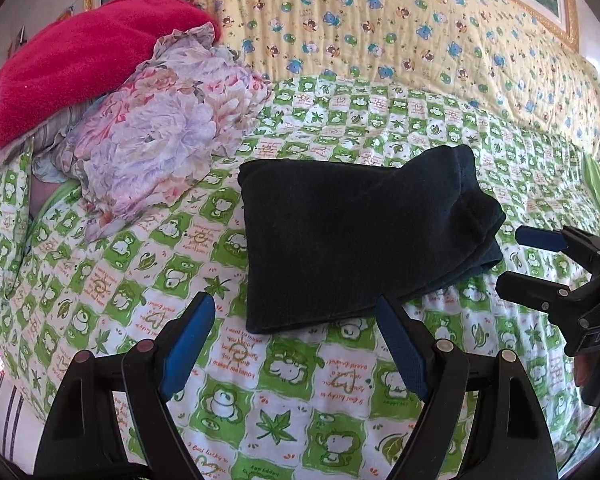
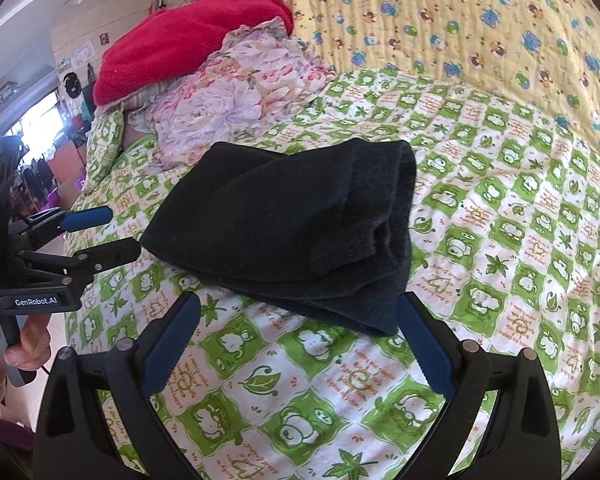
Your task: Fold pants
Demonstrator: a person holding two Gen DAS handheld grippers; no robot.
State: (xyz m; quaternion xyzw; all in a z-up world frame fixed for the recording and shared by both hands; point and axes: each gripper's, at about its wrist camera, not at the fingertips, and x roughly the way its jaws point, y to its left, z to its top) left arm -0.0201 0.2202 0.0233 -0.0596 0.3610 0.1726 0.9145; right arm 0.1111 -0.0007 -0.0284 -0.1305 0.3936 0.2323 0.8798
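Observation:
The dark pants [image 1: 352,236] lie folded into a thick rectangle on the green-and-white checked bedspread [image 1: 284,392]; in the right wrist view the pants [image 2: 296,232] show their layered edges toward the right. My left gripper [image 1: 296,316] hovers open just in front of the bundle's near edge, nothing between its blue pads. My right gripper [image 2: 298,316] is open too, close to the bundle's near corner, holding nothing. Each gripper appears in the other's view: the right gripper [image 1: 512,258] at the right side, the left gripper [image 2: 122,232] at the left side, both apart from the cloth.
A floral cloth [image 1: 160,136] and a red blanket [image 1: 84,60] are piled at the back left. A yellow quilt with bears [image 1: 400,28] runs along the back. A hand [image 2: 24,344] grips the left tool's handle. The bed's edge drops off on the left.

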